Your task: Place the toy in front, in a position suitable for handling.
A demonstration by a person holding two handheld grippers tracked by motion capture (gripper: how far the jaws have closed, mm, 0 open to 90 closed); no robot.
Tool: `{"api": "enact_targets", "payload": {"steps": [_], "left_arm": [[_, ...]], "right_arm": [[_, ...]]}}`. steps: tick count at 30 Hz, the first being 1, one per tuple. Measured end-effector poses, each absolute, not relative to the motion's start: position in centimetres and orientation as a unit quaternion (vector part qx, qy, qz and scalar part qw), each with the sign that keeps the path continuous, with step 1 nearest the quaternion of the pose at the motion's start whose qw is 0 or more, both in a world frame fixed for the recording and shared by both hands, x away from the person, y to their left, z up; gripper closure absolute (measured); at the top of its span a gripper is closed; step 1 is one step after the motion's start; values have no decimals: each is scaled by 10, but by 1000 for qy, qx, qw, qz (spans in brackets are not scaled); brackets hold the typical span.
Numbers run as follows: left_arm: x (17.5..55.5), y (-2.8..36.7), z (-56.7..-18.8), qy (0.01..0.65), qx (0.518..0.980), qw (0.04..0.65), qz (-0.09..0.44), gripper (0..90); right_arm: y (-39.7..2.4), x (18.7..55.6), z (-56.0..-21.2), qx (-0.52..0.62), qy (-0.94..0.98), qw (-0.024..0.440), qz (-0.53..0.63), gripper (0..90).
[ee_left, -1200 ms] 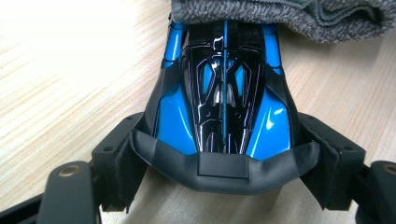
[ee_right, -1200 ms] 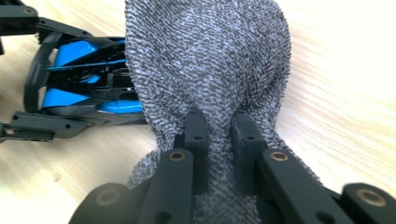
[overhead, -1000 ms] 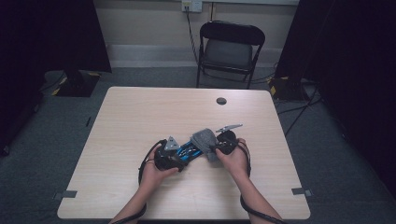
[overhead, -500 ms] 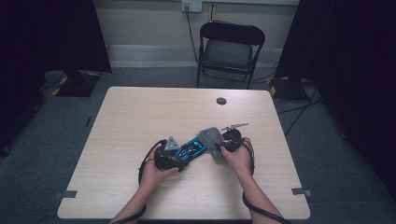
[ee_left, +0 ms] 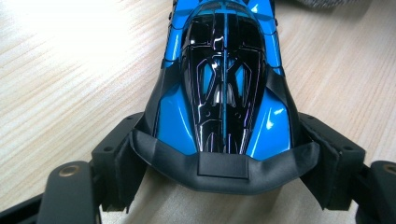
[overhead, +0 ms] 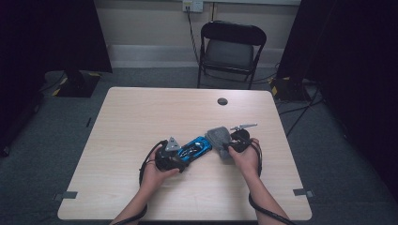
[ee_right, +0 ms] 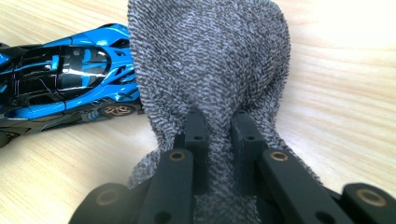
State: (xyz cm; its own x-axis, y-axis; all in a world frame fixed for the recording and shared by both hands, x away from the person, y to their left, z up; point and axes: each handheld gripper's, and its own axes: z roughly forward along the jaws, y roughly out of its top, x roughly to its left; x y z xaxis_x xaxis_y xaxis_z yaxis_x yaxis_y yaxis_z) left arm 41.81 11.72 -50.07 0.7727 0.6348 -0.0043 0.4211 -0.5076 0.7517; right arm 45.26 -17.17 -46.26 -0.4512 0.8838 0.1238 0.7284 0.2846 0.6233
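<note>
A blue and black toy car (overhead: 196,148) lies on the wooden table (overhead: 141,117) between the two hands. My left gripper (overhead: 180,157) is shut on one end of the car (ee_left: 224,93), with its pads (ee_left: 122,168) pressed on both sides of the body. My right gripper (overhead: 224,147) is shut on a grey knitted cloth (overhead: 218,137), and the cloth (ee_right: 210,60) bunches up between its pads (ee_right: 196,126). In the right gripper view the car (ee_right: 65,74) lies just left of the cloth.
A small black round thing (overhead: 222,101) sits in the table top at the far side. A black folding chair (overhead: 230,49) stands behind the table. Cables (overhead: 300,108) run over the floor at the right.
My right gripper has moved a little to the right with the cloth, uncovering more of the car. The left gripper and the car have kept still.
</note>
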Motion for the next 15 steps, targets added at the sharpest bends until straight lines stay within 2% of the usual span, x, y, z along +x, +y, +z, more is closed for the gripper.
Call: {"api": "enact_targets", "payload": {"steps": [15], "left_arm": [[418,117,-501,310,857,390,136,240]], "right_arm": [[-182,432,-431,481,789,134,359,792]]}}
